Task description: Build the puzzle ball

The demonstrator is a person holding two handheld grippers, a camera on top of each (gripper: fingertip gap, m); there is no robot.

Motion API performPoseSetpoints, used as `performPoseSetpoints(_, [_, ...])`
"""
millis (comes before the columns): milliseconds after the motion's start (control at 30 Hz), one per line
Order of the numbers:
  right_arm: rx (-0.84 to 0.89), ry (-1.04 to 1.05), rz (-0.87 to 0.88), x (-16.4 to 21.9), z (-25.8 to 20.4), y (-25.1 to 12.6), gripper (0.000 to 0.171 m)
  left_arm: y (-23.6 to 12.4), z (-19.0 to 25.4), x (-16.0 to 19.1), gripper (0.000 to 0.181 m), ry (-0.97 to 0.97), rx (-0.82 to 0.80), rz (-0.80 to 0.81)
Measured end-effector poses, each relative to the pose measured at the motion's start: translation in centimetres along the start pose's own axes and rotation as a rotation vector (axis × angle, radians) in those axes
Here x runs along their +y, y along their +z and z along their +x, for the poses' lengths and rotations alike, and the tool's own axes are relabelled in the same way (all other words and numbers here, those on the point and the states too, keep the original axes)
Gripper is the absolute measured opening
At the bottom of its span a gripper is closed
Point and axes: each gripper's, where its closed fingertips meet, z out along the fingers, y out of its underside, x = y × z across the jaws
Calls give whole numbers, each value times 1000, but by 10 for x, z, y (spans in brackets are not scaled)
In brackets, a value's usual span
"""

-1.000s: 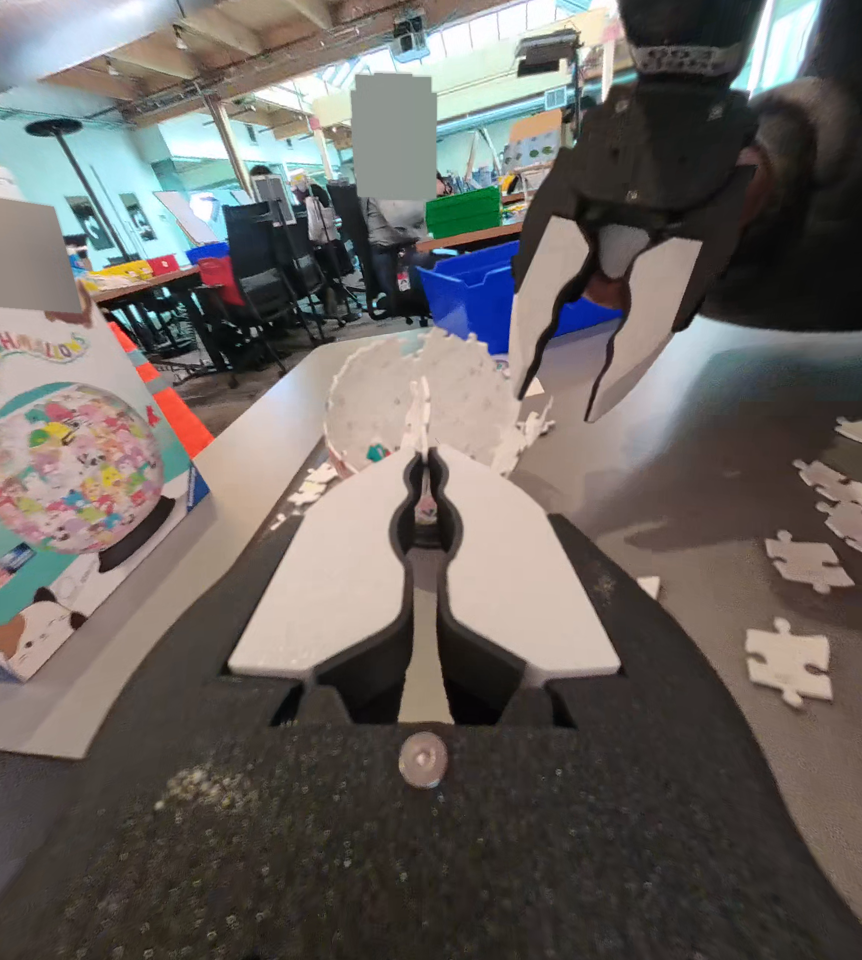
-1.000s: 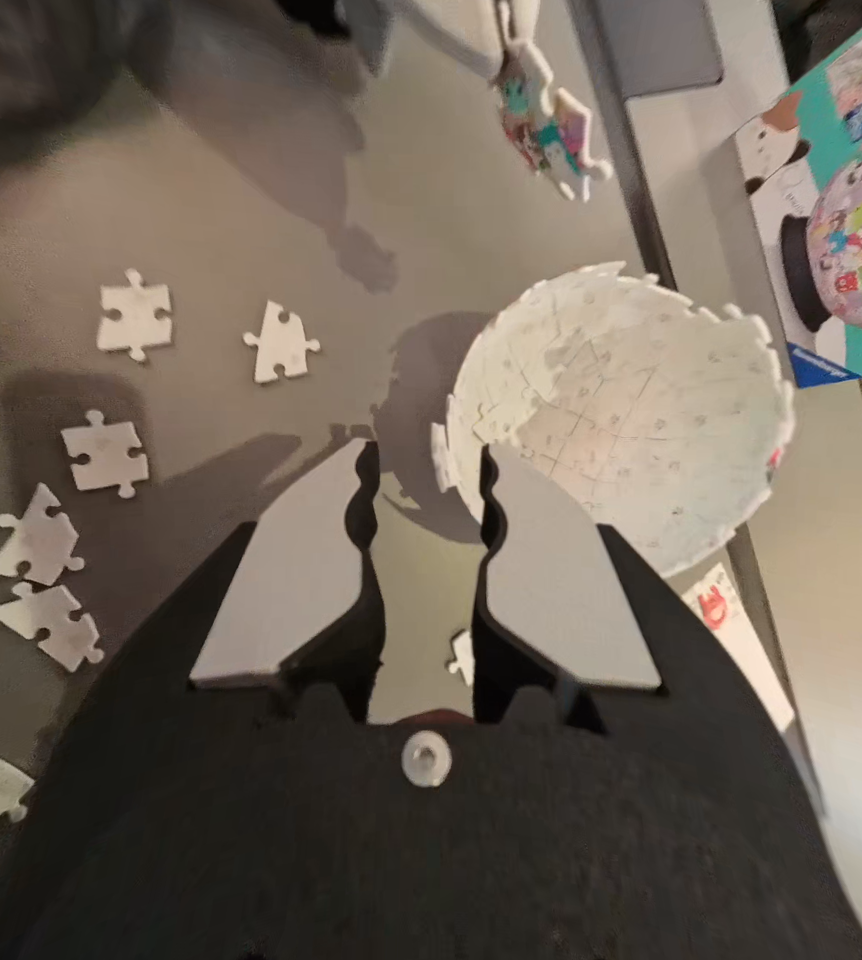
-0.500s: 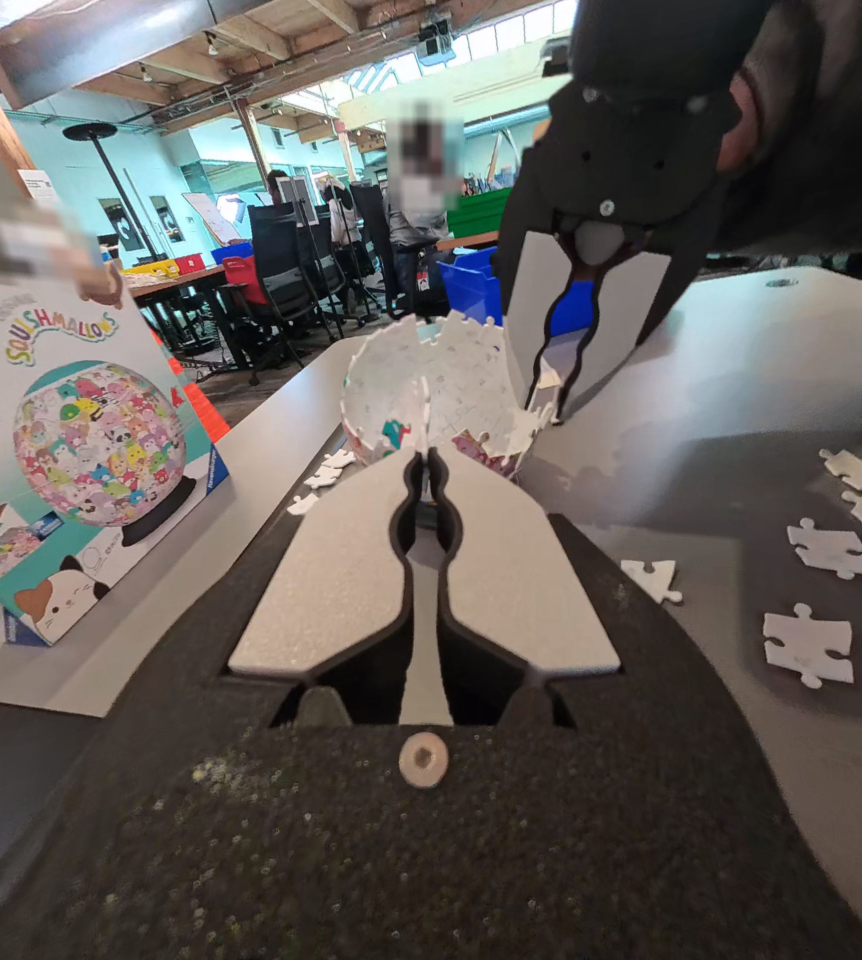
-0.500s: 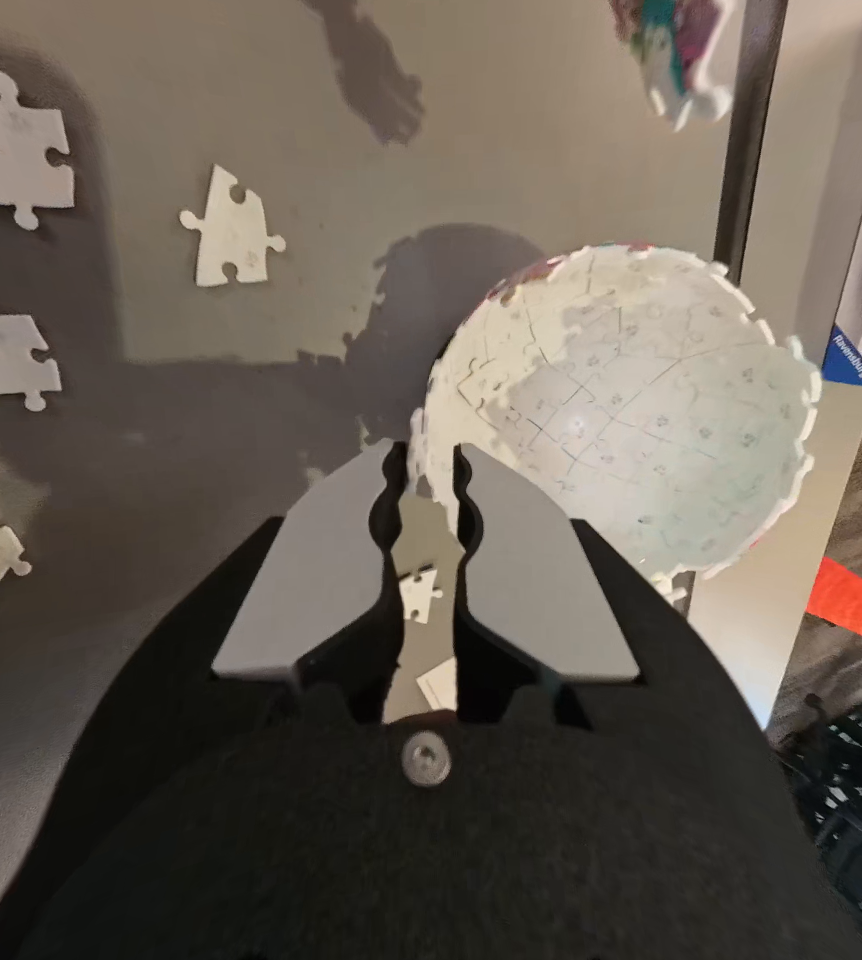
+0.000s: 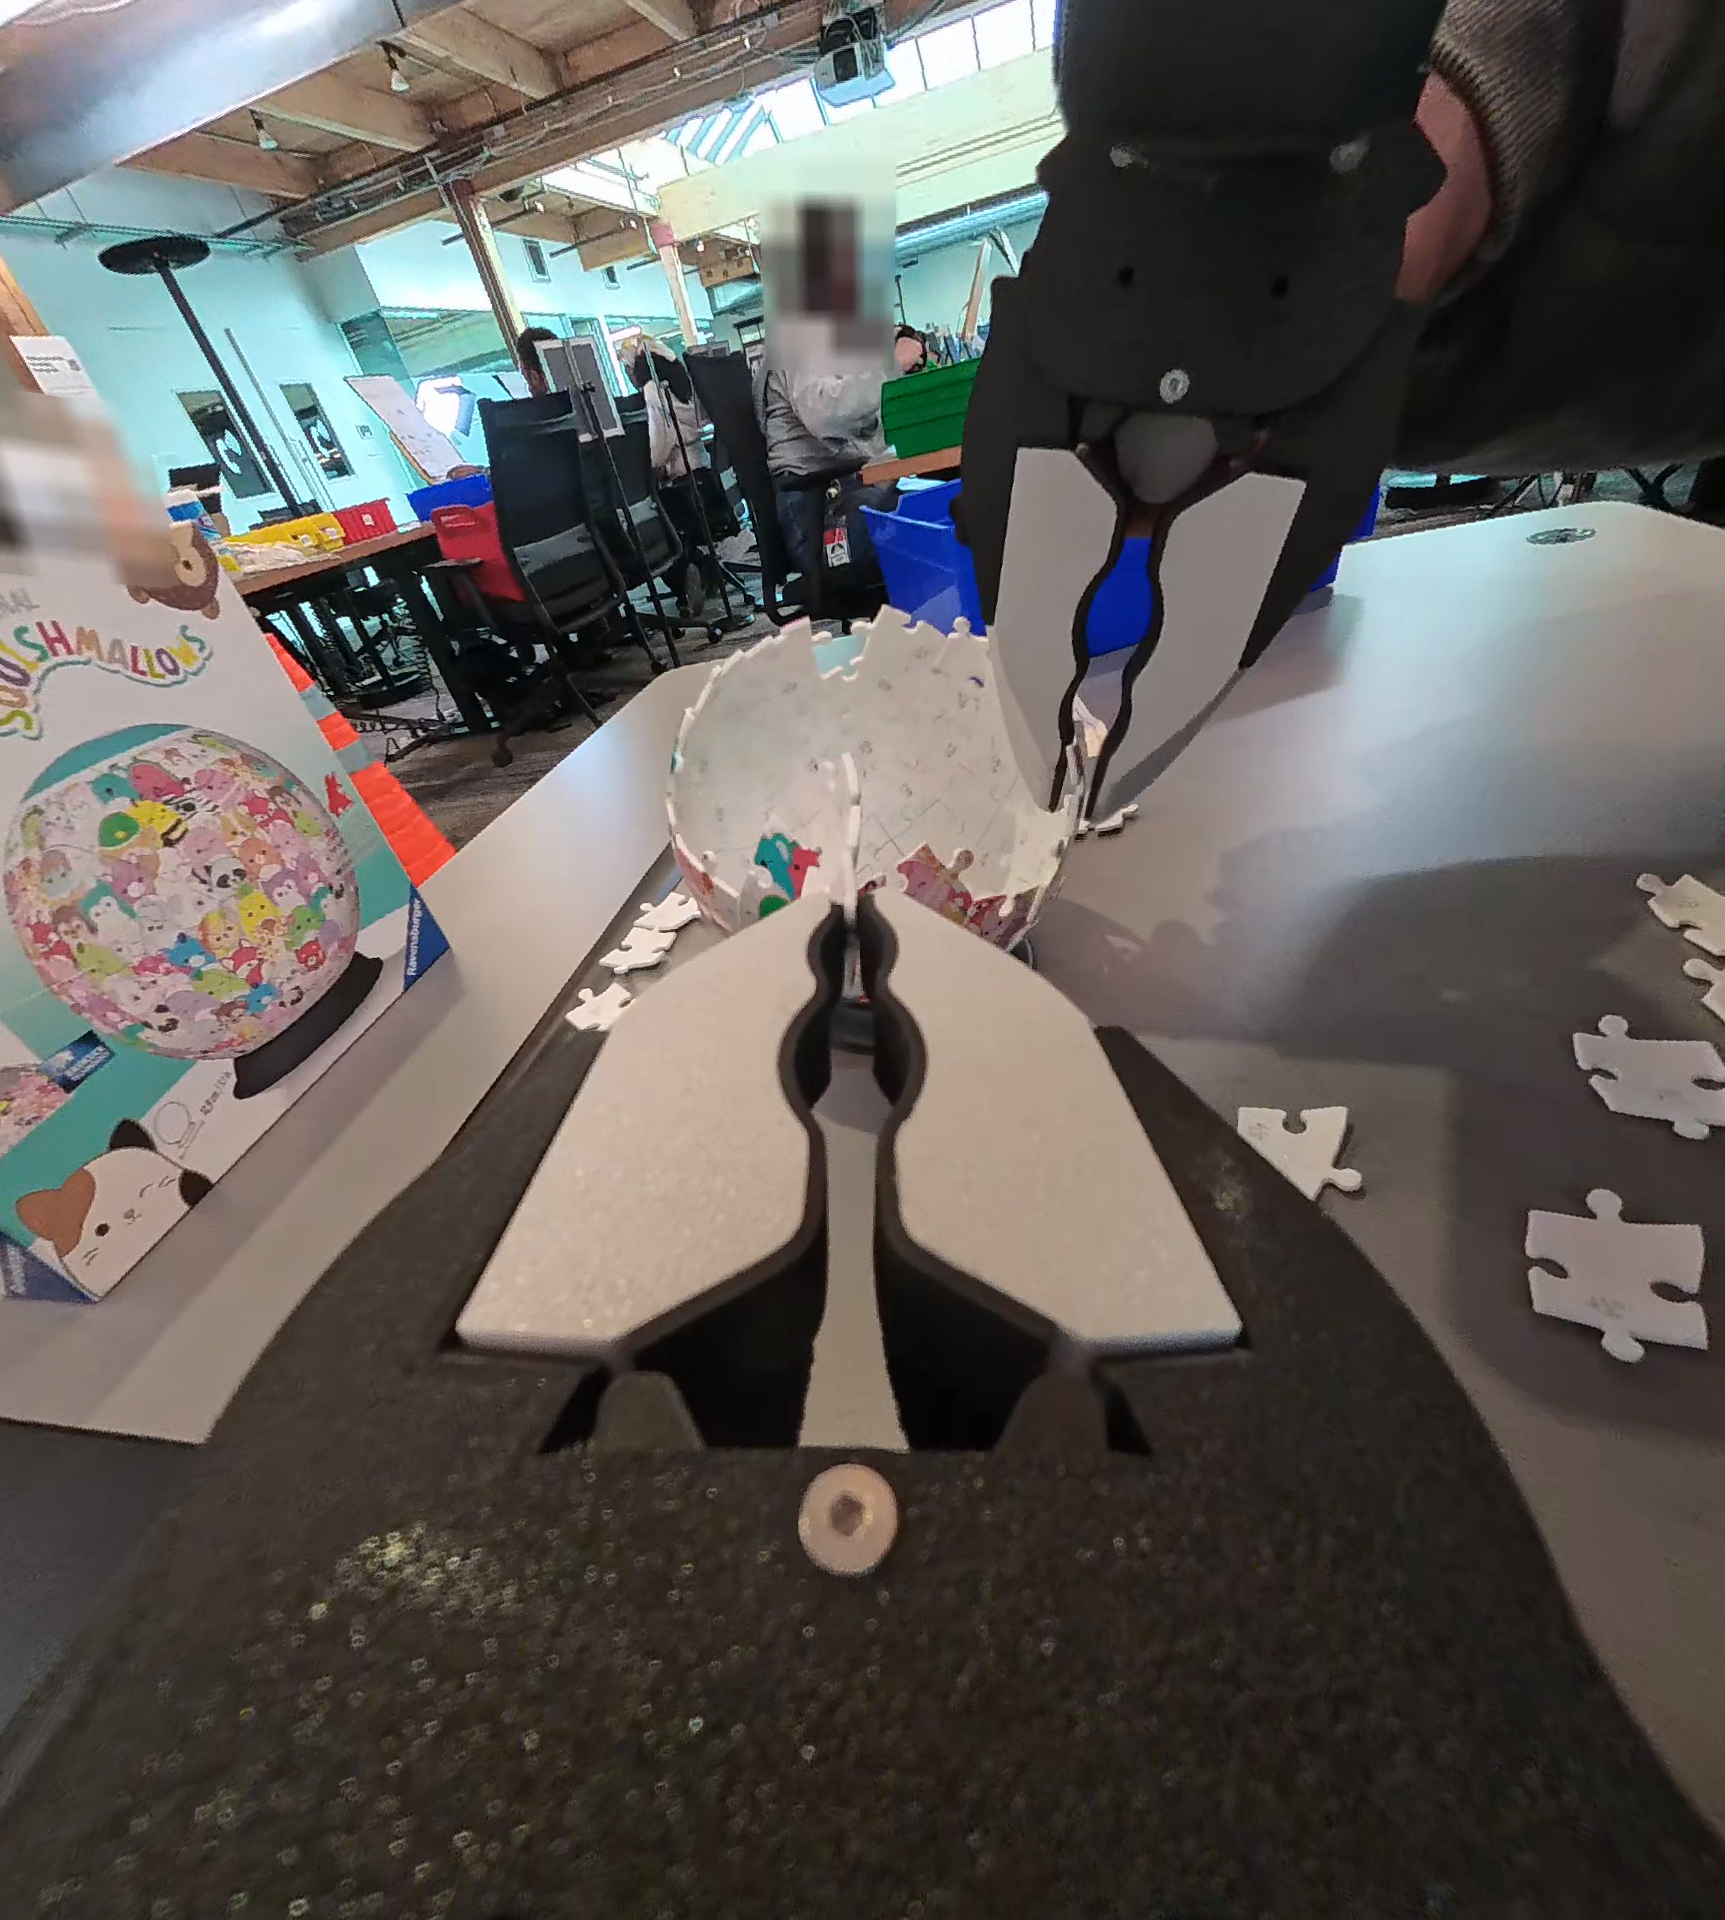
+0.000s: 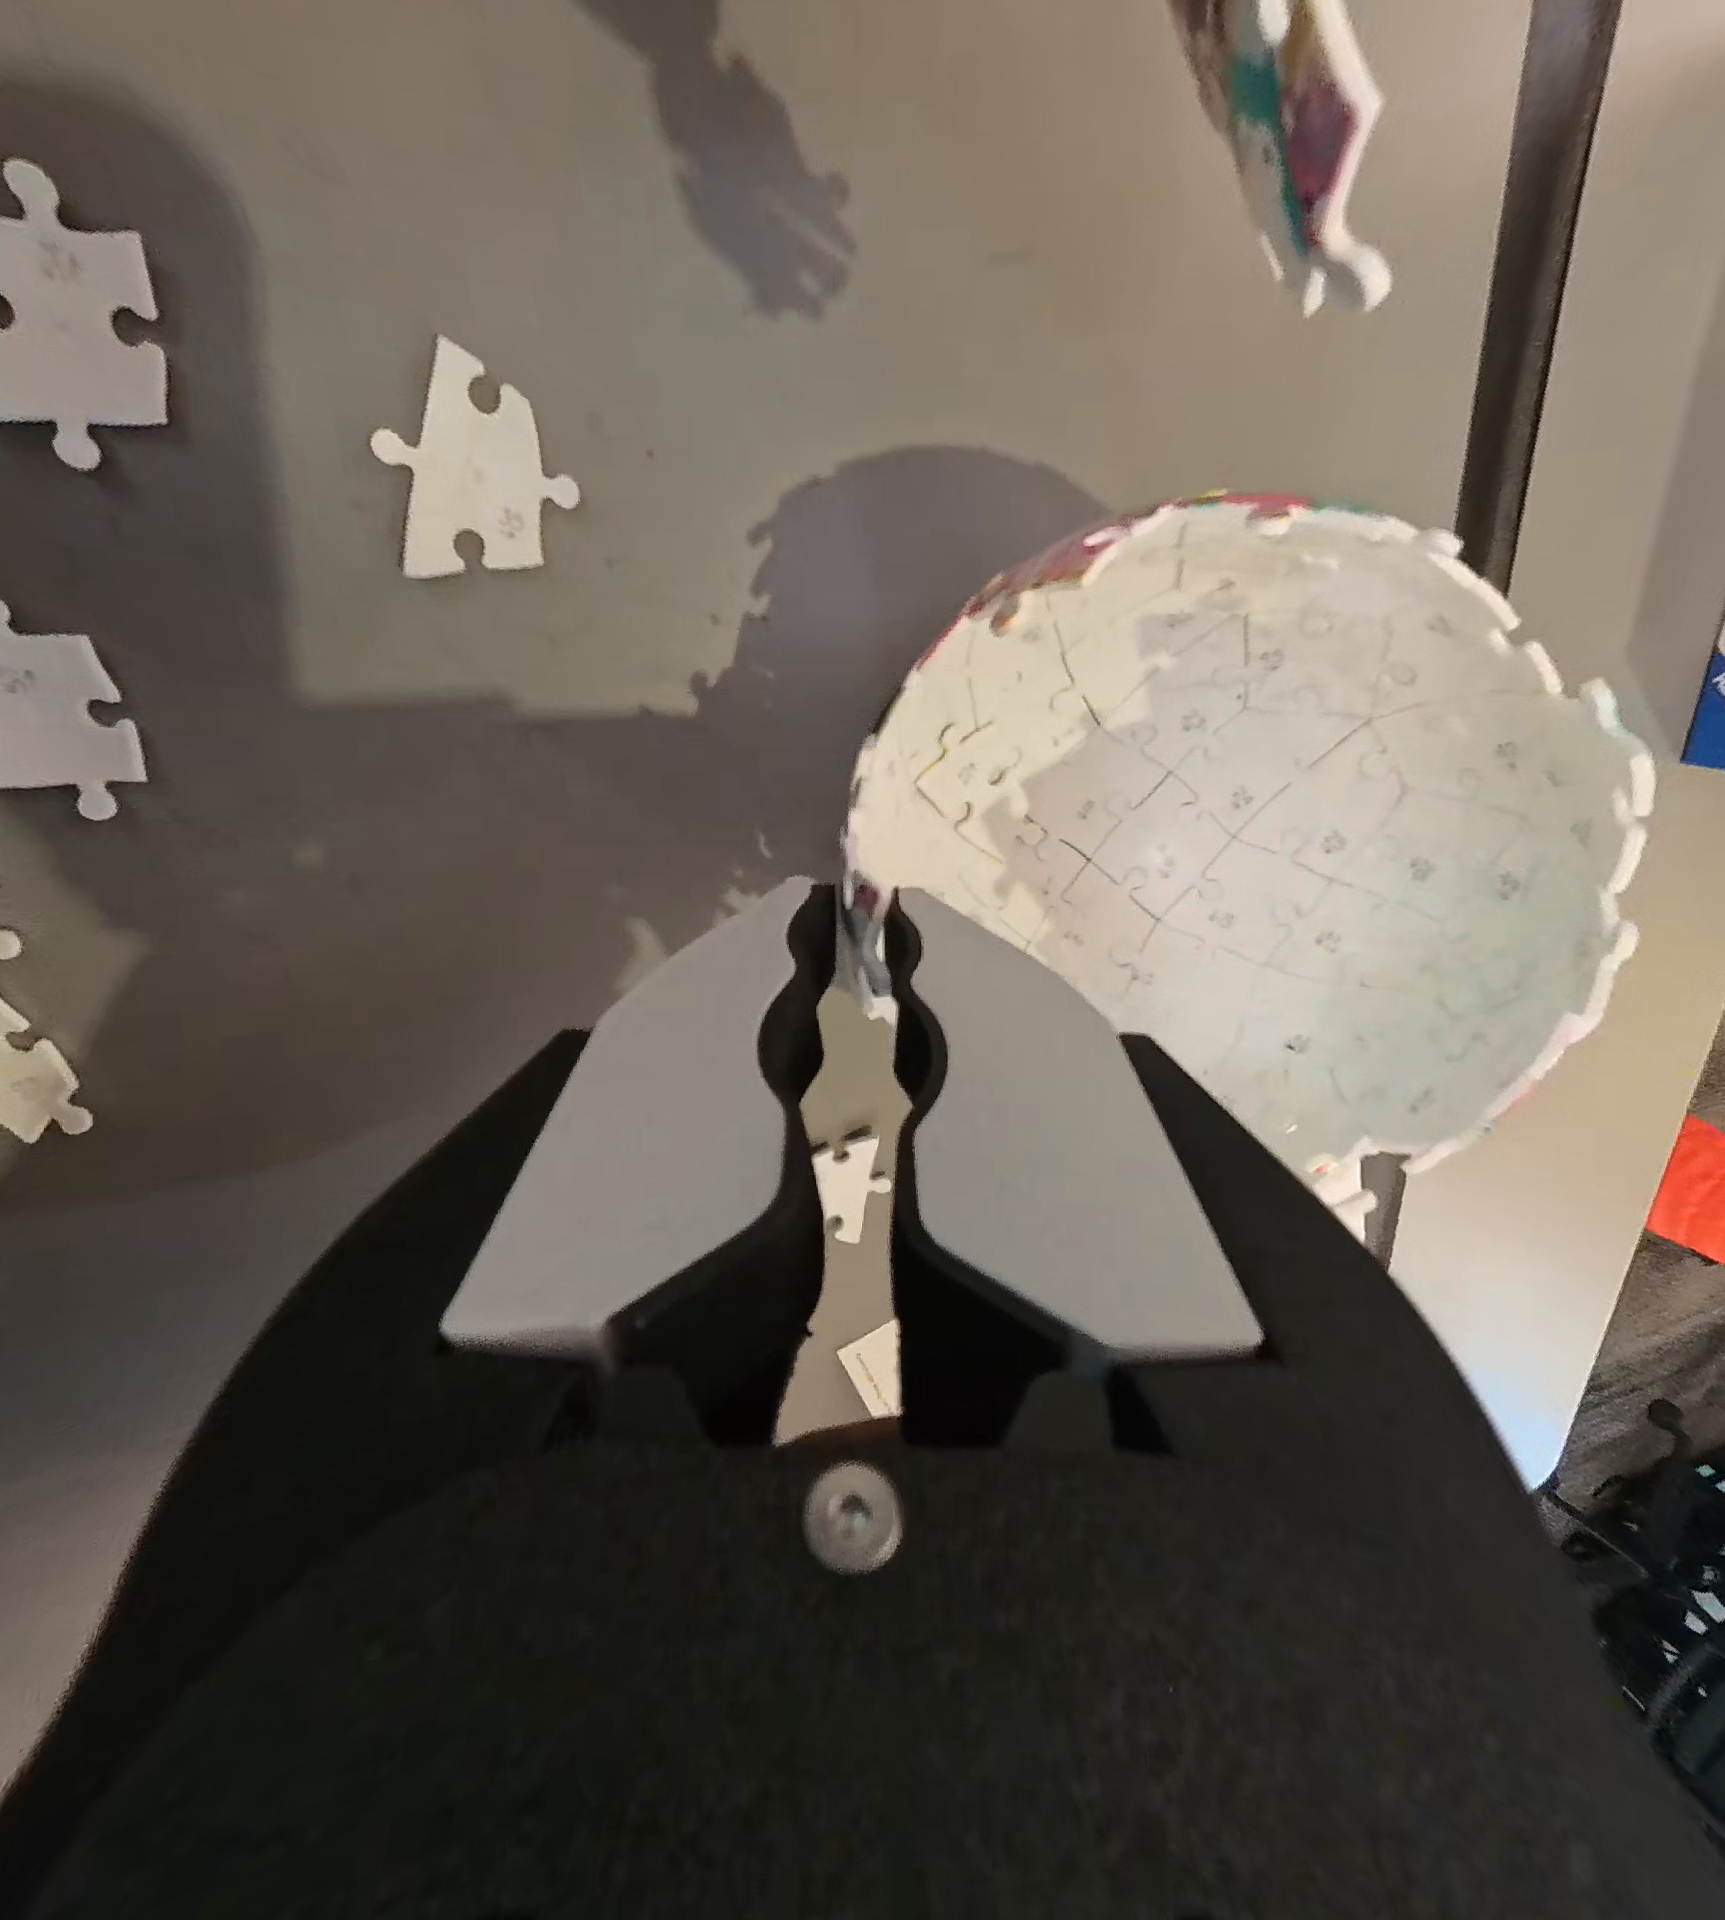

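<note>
The half-built puzzle ball (image 5: 868, 790), a white plastic bowl-shaped shell with colourful cartoon printing on its outside, sat on the grey tabletop (image 5: 1460, 727) in the middle of the left wrist view. The left hand-held gripper (image 5: 850, 914), low in that frame, had its fingers pressed almost together on a small cluster of joined puzzle pieces (image 5: 845, 831) standing upright just in front of the shell; the same cluster appeared colourful side out at the upper right of the right wrist view (image 6: 1294, 156).

The right hand-held gripper (image 6: 858, 904) came down from the upper right of the left wrist view (image 5: 1081, 805), and in its own view its fingers were pinching the jagged rim of the shell (image 6: 1253, 810) at the shell's left edge.

Loose white puzzle pieces (image 6: 58, 312) lay blank side up along the left of the right wrist view and at the right of the left wrist view (image 5: 1616, 1288). A puzzle box (image 5: 141, 914) picturing the finished ball stood at the left of the left wrist view.
</note>
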Motion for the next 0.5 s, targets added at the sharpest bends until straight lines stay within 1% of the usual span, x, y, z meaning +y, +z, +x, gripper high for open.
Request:
performPoseSetpoints(167, [-36, -22, 3, -4, -3, 3, 9, 1, 1, 1, 2, 7, 4, -5])
performPoseSetpoints(300, [-45, -47, -23, -2, 0, 8, 7, 1, 1, 1, 2, 8, 5, -5])
performPoseSetpoints(500, [-87, -44, -16, -3, -1, 9, 3, 1, 2, 1, 2, 15, 9, -11])
